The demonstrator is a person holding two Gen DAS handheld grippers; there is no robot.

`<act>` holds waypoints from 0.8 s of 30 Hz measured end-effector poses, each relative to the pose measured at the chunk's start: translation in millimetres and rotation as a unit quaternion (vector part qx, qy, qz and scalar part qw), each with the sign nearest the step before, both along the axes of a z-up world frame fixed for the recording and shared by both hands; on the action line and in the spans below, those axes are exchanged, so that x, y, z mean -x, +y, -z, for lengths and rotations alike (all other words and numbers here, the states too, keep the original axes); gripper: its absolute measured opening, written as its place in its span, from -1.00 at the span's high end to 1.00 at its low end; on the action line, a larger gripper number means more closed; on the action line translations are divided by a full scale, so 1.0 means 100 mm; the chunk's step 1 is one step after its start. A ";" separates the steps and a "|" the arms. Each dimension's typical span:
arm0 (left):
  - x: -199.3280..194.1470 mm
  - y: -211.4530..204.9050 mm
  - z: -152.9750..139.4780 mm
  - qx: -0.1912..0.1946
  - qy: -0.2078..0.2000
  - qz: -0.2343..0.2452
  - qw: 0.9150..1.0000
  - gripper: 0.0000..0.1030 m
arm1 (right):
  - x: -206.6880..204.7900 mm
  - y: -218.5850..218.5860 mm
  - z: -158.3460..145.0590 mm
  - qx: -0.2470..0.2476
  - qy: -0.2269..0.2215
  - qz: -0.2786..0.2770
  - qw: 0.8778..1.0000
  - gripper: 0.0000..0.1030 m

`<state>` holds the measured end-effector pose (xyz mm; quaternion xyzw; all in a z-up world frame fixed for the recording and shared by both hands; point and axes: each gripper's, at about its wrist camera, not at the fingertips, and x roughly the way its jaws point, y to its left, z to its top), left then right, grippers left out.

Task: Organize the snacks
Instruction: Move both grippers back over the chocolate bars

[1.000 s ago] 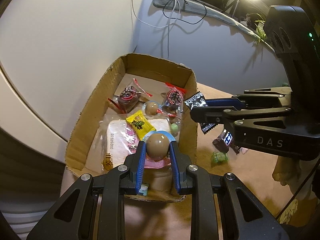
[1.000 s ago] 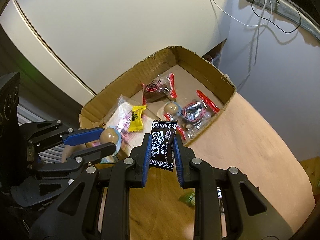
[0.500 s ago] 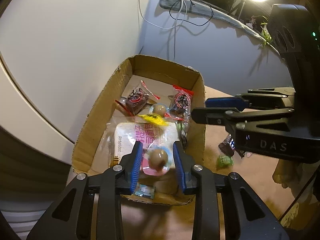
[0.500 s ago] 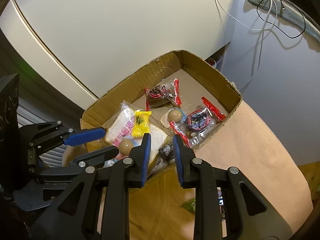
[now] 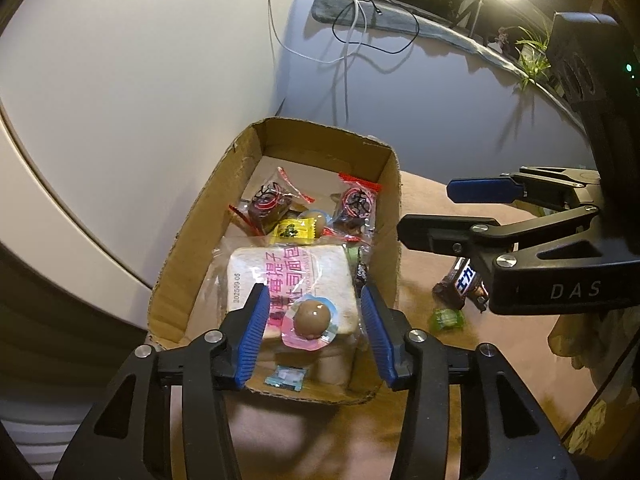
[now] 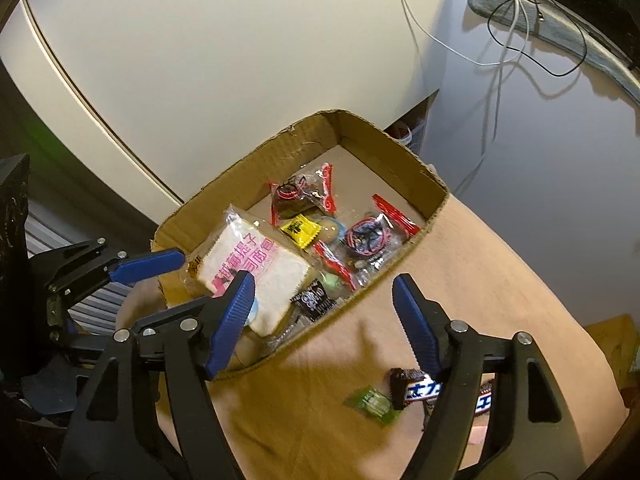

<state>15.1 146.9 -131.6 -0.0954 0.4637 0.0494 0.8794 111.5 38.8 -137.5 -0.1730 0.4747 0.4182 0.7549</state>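
Note:
A cardboard box (image 5: 394,184) (image 6: 436,200) holds several snacks. My left gripper (image 5: 312,316) is open above the box's near end; a brown ball snack on a pink-blue wrapper (image 5: 312,320) lies free between its fingers on the white bread packet (image 5: 288,272) (image 6: 256,268). My right gripper (image 6: 324,312) is open above the box's near corner. The black sachet (image 6: 316,300) lies in the box beside the bread. A green candy (image 6: 372,400) (image 5: 446,318) and a chocolate bar (image 6: 420,390) (image 5: 460,284) lie on the table outside the box.
Red-edged clear packets (image 5: 356,204) (image 6: 300,192), a yellow candy (image 5: 294,230) and another ball snack (image 5: 314,216) lie further in the box. A white wall is behind it. Cables (image 5: 348,40) hang at the back. A small blue wrapper (image 5: 286,376) sits at the box's near wall.
Both grippers opened. The left let go of the brown ball snack onto the bread packet. The right let go of the black sachet, which dropped into the box.

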 end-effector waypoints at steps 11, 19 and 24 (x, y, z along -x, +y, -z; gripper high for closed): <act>-0.01 -0.26 -0.05 0.003 -0.008 0.026 1.000 0.10 | -0.04 -0.53 -0.09 -0.002 -0.018 0.045 0.999 -0.58; -0.07 -0.59 0.01 0.016 0.000 0.065 0.998 0.10 | -0.21 -1.30 0.00 -0.001 -0.001 0.123 0.992 -0.58; -0.13 -0.82 0.08 0.018 0.010 0.096 0.995 0.10 | -0.25 -1.67 0.12 0.010 0.009 0.157 0.987 -0.58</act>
